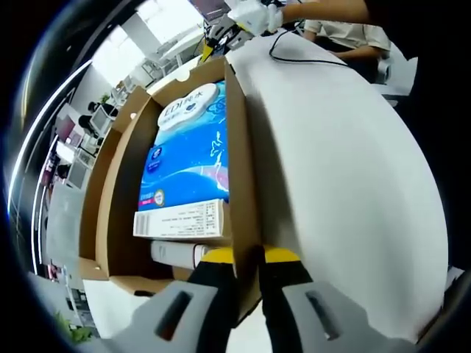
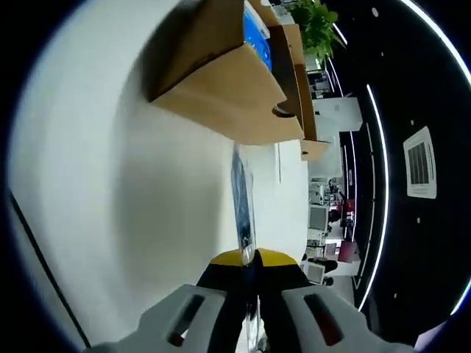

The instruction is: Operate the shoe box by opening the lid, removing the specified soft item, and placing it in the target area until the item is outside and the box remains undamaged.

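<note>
We see left claw (image 1: 249, 259) pinching shoe box (image 1: 118, 191) wall. Tissue pack (image 1: 190, 158) inside box: soft, light, slippery wrap; we judge grip mid-body. Right claw (image 2: 248, 259) clamps thin blue-printed sheet (image 2: 242, 198) above white desk (image 2: 110, 184).

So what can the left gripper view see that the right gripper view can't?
Left gripper view: the inside of the cardboard box, with blue tissue packs, plus a gloved hand and a black cable. Right gripper view: the box's outside, a green plant, and a thin bluish item pinched in the right gripper. Both: the box, blue packs, the white table.
</note>
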`<state>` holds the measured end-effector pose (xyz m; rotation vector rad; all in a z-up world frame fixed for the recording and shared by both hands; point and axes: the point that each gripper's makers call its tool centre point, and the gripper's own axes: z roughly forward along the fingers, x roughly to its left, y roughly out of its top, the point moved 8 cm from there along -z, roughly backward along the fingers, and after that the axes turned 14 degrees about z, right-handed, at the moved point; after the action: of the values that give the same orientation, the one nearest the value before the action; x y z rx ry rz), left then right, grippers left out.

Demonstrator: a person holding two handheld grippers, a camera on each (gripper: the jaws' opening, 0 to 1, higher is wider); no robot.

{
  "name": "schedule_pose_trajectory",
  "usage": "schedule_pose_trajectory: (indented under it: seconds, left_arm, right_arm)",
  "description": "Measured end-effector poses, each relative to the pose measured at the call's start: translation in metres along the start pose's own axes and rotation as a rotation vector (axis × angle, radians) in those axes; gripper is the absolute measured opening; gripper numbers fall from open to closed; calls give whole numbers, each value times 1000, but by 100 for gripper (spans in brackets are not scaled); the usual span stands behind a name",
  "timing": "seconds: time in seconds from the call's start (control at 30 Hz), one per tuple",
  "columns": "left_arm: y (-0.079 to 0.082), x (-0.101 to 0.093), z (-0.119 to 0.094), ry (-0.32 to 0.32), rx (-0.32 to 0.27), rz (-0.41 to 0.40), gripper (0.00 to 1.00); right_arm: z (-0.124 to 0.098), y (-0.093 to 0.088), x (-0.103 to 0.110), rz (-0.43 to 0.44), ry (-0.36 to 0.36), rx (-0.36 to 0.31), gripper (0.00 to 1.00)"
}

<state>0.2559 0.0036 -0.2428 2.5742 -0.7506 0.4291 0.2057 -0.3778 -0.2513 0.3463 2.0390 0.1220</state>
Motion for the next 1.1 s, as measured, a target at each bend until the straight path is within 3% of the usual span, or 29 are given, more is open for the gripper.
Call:
schedule_pose_trajectory:
  seconds: [0.43, 0.87, 1.1]
  left_arm:
    - [0, -1, 0, 1, -2, -1, 9]
    - [-1, 0, 0, 0, -3, -2, 9]
    - [-1, 0, 0, 1, -5, 4, 9]
  right_arm:
    - [14, -11, 17, 25, 107, 29, 1]
    - [19, -16, 19, 70, 160, 30, 1]
    - [16, -16, 22, 110, 191, 52, 8]
